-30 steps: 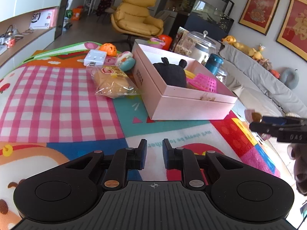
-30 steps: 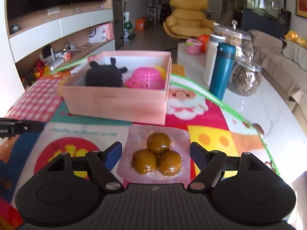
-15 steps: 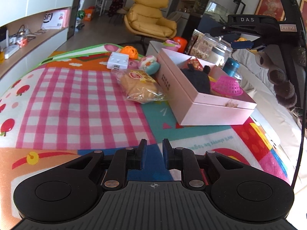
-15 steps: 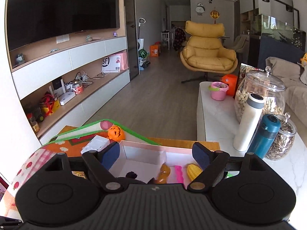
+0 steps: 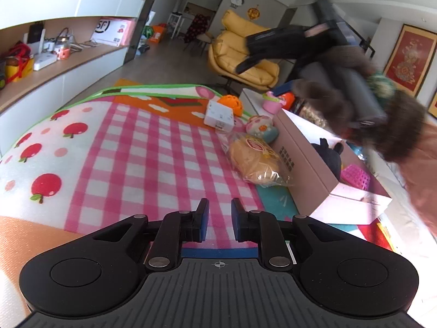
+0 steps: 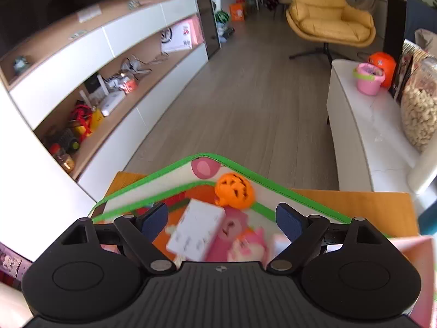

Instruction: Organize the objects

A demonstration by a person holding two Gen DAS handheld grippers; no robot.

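A pink box (image 5: 308,164) stands on the patterned mat and holds a black plush (image 5: 329,154) and a pink basket (image 5: 355,176). A bagged bun (image 5: 254,161), a round pastel toy (image 5: 260,127), a white box (image 5: 220,113) and an orange ball (image 5: 230,104) lie to its left. My left gripper (image 5: 220,222) hovers low over the mat, jaws nearly shut and empty. My right gripper (image 6: 222,220) is open and empty above the white box (image 6: 196,229) and orange ball (image 6: 235,190). It also shows blurred in the left wrist view (image 5: 275,46).
A white side table (image 6: 366,125) carries a pink cup (image 6: 368,78) and a jar of nuts (image 6: 419,114). A yellow armchair (image 6: 330,19) stands beyond. Wall shelves (image 6: 114,82) run along the left. The mat's far corner (image 6: 207,158) overhangs wooden floor.
My right gripper has swung left from over the pink box to above the white box and orange ball. My left gripper has drifted left over the pink checks. Both jaws kept their width.
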